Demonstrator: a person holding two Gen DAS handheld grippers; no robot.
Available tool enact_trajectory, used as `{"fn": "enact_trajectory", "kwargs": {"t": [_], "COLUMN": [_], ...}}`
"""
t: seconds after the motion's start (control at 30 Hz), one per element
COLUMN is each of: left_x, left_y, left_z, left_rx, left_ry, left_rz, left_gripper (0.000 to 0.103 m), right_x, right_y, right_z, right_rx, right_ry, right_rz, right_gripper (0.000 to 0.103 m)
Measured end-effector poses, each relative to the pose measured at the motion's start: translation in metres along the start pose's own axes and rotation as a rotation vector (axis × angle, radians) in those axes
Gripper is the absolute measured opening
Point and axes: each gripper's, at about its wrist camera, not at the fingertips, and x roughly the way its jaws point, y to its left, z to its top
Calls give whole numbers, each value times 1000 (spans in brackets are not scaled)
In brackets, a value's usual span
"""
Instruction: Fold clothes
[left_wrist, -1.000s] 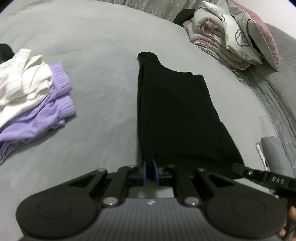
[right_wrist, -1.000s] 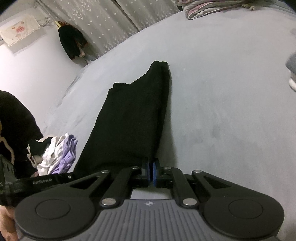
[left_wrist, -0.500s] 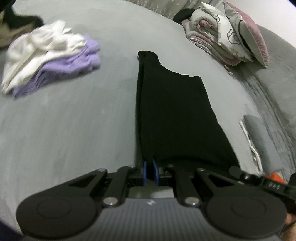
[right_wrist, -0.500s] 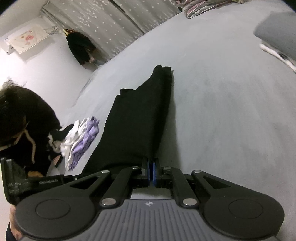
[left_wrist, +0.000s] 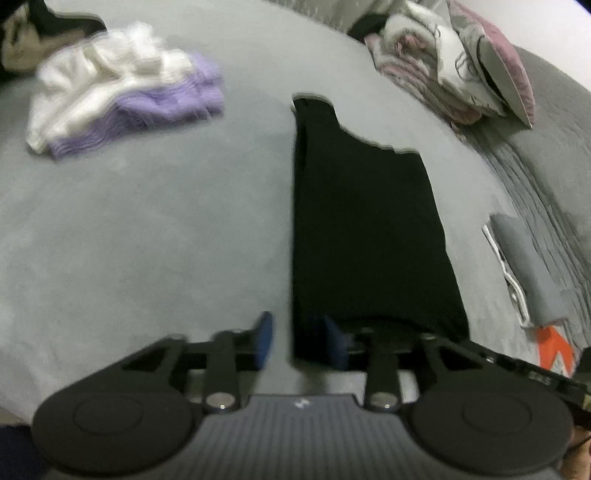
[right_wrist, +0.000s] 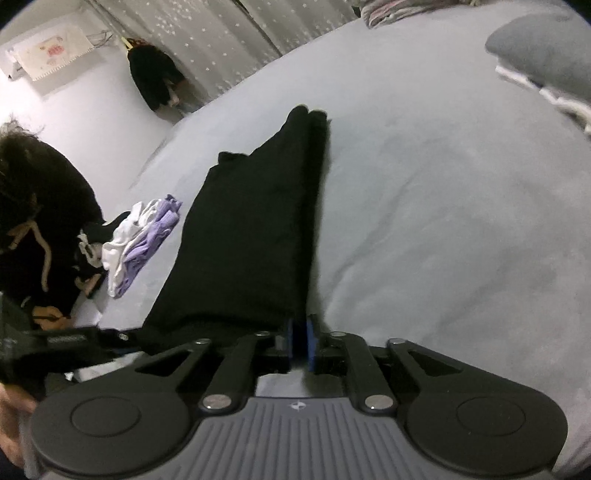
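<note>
Jaws of left gripper (left_wrist: 298, 340) and right gripper (right_wrist: 300, 339) opening, letting go of black garment (left_wrist: 364, 236) on bed (left_wrist: 147, 221); back away low so the fold stays flat.

Garment: black garment (right_wrist: 255, 236) flat, folded lengthwise on grey bed (right_wrist: 443, 221).
Right gripper (right_wrist: 300, 339): jaws opening, near hem corner between blue pads.
Left: white-purple clothes pile (right_wrist: 140, 240).

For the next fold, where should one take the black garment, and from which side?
Judging by its pose, grip the black garment at its two near corners, coming from the near edge. It lies flat and long, narrowing to the far end, so the near hem probably folds away over it.
</note>
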Motion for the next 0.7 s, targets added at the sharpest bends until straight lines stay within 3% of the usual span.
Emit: {"fn": "enact_trajectory", "kwargs": {"t": [0.03,0.13,0.3,0.43,0.57,0.7], "left_x": [-7,-16,-3,33,73,97], "left_y": [-1,-10,-44,-72,-73,-58], "left_z": [2,7,25,44,59,67], "left_rx": [49,197,383,496,495,436], "left_ry": [-35,-119,-173,-168,-119,-84], "left_rz": [30,70,-9,-38,4,34], "left_gripper": [35,36,36,32,32,32], "right_x": [-5,-19,-6,29,82,110], "right_y": [-1,-1,18,50,67,47], "right_z": [1,5,31,58,79,82], "right_rx": [-10,-71,-195,-327,-435,-372], "right_ry": [-21,-116,-160,-134,-64,-23], "right_rz": [-13,-85,-53,-9,-23,-72], "right_gripper": [32,33,32,32,32,32]}}
